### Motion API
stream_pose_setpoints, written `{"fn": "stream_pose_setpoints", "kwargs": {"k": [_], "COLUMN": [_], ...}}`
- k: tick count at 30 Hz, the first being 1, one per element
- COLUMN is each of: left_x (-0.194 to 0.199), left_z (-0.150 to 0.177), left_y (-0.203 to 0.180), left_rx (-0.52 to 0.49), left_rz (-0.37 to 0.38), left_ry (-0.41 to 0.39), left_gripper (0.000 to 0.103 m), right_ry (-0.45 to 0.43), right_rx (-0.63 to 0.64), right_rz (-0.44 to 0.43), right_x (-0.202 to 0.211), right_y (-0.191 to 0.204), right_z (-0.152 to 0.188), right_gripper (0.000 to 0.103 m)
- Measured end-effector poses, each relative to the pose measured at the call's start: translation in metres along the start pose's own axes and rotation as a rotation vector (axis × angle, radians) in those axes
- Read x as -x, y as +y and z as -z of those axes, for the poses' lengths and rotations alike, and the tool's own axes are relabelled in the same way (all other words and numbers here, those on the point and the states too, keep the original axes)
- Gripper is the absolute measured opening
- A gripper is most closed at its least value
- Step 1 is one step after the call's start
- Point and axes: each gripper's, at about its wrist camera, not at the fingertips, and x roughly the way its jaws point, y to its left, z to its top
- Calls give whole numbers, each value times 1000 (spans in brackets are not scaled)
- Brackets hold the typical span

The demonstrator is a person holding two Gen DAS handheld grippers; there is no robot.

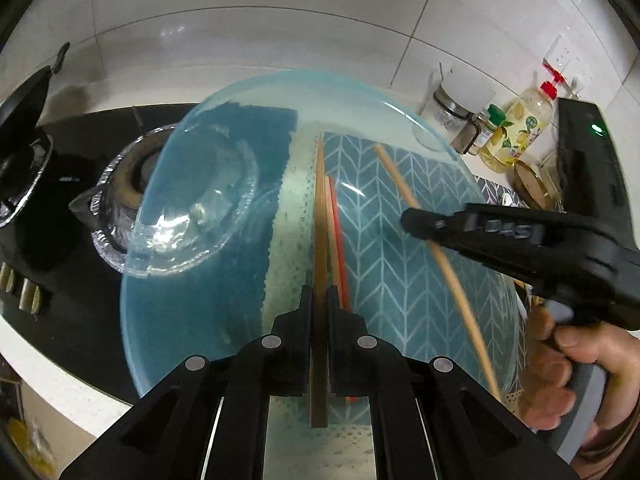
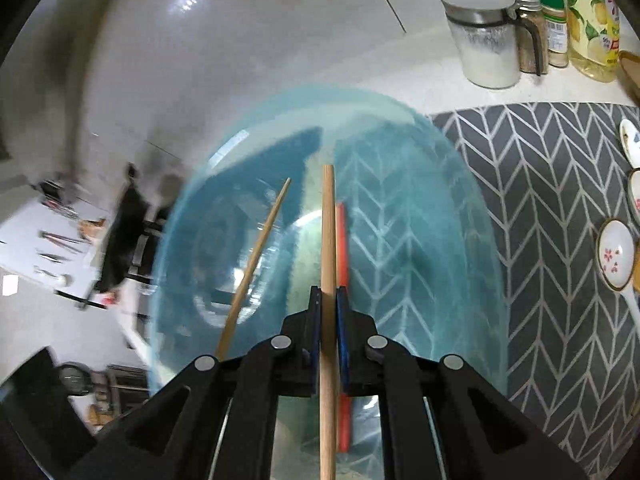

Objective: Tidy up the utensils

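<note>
The left tool (image 1: 320, 300), black hard plastic with flat jaws, is clamped on a squared brown wooden chopstick (image 1: 319, 240), and the right tool (image 2: 329, 300) is clamped on a rounder, paler wooden chopstick (image 2: 328, 240). Both sticks hang above a translucent blue bowl (image 1: 192, 320), its rim blurred; inside it lies an orange-red stick (image 2: 341, 248), and a smaller clear glass bowl (image 1: 192, 216) shows near its left side. Beneath lies a grey mat with a white herringbone pattern (image 2: 560, 240) on the pale counter (image 2: 400, 80). On the mat rest glossy ceramic spoons with pink flowers (image 2: 614, 256). Behind stands a yellow bottle printed with lemons (image 2: 588, 20); its lettering is unreadable.
</note>
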Motion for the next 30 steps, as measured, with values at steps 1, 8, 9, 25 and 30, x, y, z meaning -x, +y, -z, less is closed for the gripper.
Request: {"fn": "stream_pose_setpoints", "kwargs": {"k": [1,8,9,25,30], "left_x": [-2,5,13,21,-50], "left_z": [2,5,3,-15,-2], "left_y": [-1,-1,-5,-201,-245], "left_rx": [-1,26,26,-247,-266], "left_rz": [-5,0,2,250,234], "left_ry": [7,-4,-21,-84,25], "left_gripper": [8,9,9,44,44], "right_ry": [22,70,56,-429,-356], "right_rx": [10,36,43,135,53], "right_rz": [13,61,61,126,211], "right_x": [-7,-6,1,237,248], "right_y": [3,12,11,-142,-227], "right_z": [-1,-1,-3,-11,6], "right_gripper": [8,9,9,45,45]}}
